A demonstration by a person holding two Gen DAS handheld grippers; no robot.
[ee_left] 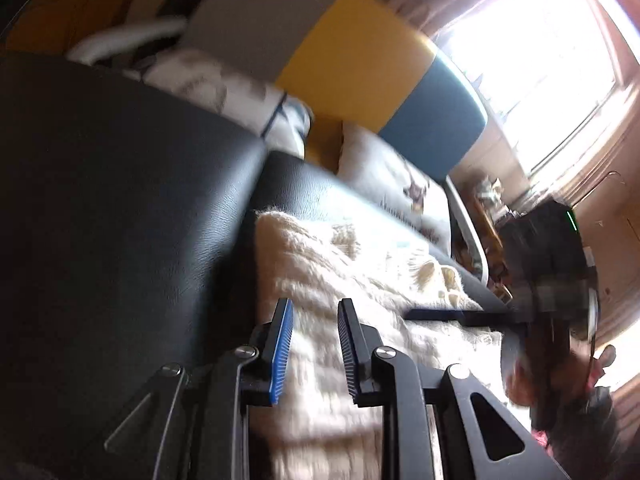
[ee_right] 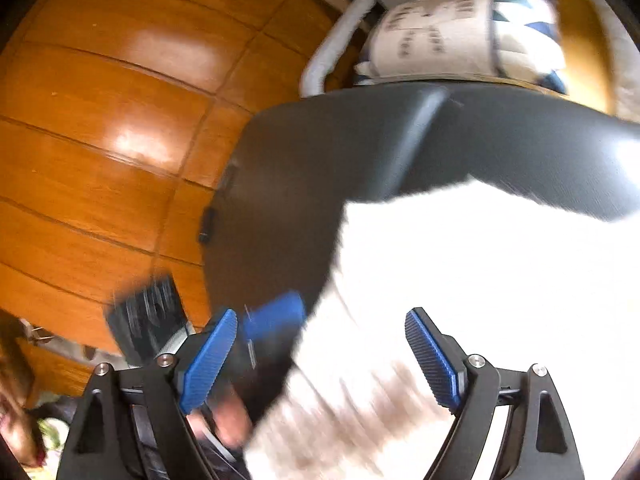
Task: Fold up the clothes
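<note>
A cream knitted garment [ee_left: 340, 280] lies on a black leather seat [ee_left: 120, 200]. My left gripper [ee_left: 314, 344] is just above the garment's near edge, its blue-padded jaws a narrow gap apart with cloth showing between them, not clamped. The right gripper [ee_left: 460, 316] shows in the left wrist view, reaching over the garment from the right. In the right wrist view the garment [ee_right: 480, 280] is bright and blurred; my right gripper [ee_right: 320, 354] hovers over its left edge with jaws wide apart and empty. The left gripper's blue pad [ee_right: 276, 316] shows there beside the cloth.
Patterned cushions [ee_left: 256, 108] and grey, yellow and blue panels [ee_left: 352, 60] stand behind the seat. A bright window [ee_left: 540, 60] is at the right. An orange wooden floor [ee_right: 100, 120] lies beyond the seat's edge, with a white tube frame [ee_right: 336, 36].
</note>
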